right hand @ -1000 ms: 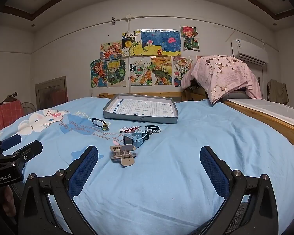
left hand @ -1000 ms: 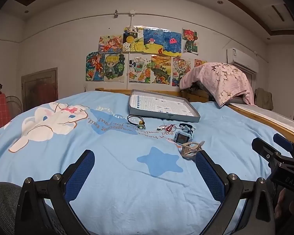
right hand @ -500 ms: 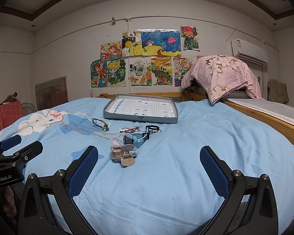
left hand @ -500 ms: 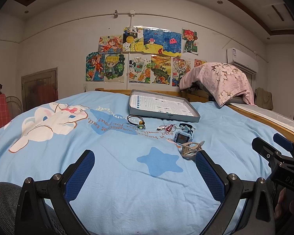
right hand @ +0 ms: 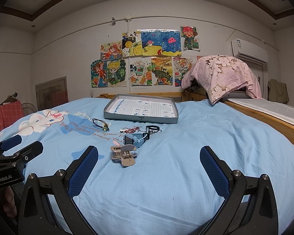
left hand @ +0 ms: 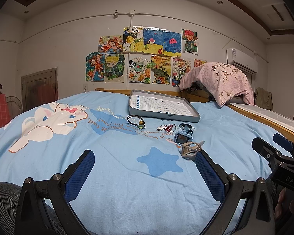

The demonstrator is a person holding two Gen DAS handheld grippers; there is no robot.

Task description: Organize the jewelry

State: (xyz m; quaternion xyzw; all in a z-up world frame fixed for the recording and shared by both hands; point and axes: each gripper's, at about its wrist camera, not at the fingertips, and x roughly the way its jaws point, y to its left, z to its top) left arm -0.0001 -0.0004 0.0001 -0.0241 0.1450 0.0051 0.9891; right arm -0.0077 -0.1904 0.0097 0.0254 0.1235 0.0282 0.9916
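On the blue bedspread lies a beige hair claw clip, and behind it a blue watch. Farther back are a red-and-white string bracelet, a black band and a black cord with a green bead. A shallow grey tray with grid paper inside sits beyond them. My left gripper and right gripper both stand open near the bed's front, nothing between their fingers. The clip lies just ahead of the right gripper, left of centre.
A pink floral cloth covers something at the back right, beside a wooden bed rail. Drawings hang on the far wall. In each view the other gripper shows at the frame's edge, held by a hand.
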